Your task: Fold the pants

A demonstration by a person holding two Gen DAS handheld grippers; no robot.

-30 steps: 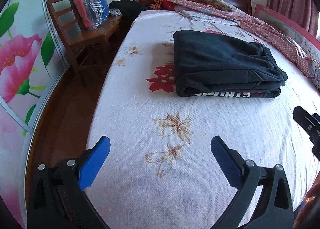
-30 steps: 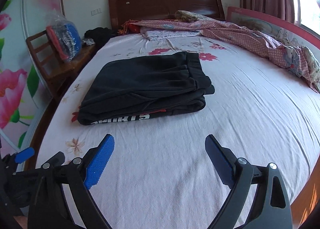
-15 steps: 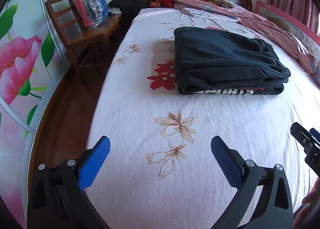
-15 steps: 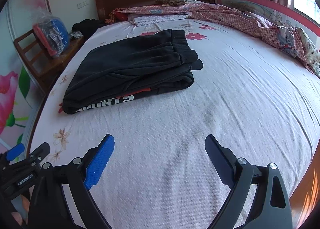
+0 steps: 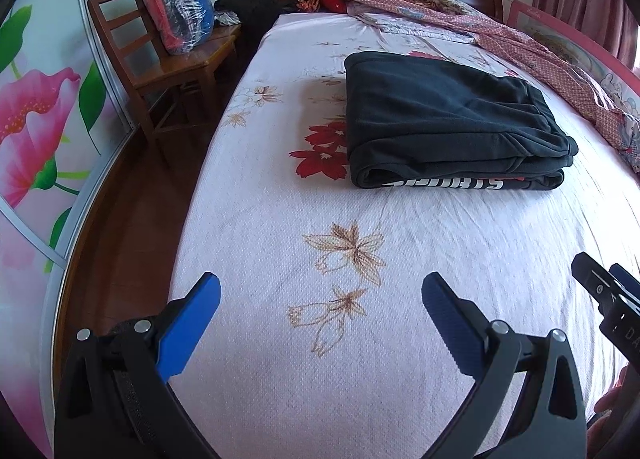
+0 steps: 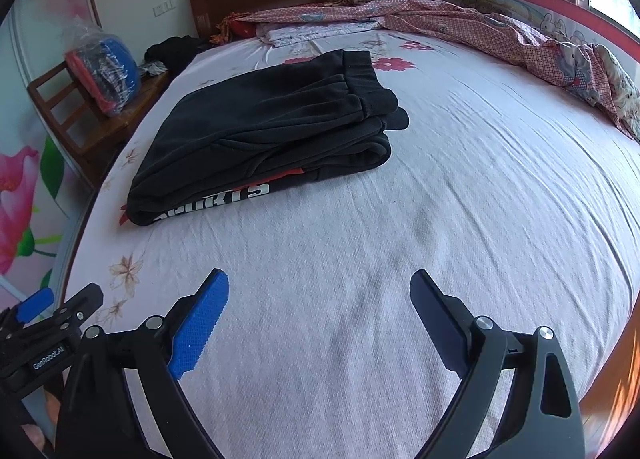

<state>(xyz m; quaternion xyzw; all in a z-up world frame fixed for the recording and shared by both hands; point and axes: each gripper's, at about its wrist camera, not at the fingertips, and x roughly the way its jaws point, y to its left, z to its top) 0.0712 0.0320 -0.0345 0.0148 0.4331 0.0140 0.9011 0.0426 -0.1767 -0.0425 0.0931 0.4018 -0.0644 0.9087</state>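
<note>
A: Starting at the tools. The left gripper is hanging with its blue fingers spread wide, gripping nothing. The right gripper is doing the same: fingers wide apart, nothing between them.

B: Where are they sitting relative to the pants?

A: Both are hovering over bare sheet on the near side of the pants, well apart from them. No contact showing in either view.

B: And the pants themselves?

A: They are lying on the bed as a compact stacked rectangle, white lettering peeking out along the near fold, the gathered band on the side away from the chair. A patterned quilt is bunching beyond them, toward the headboard.

B: Progress?

A: Judging by the layers, folding is looking finished; at most some squaring of that protruding lower edge is remaining.
</note>
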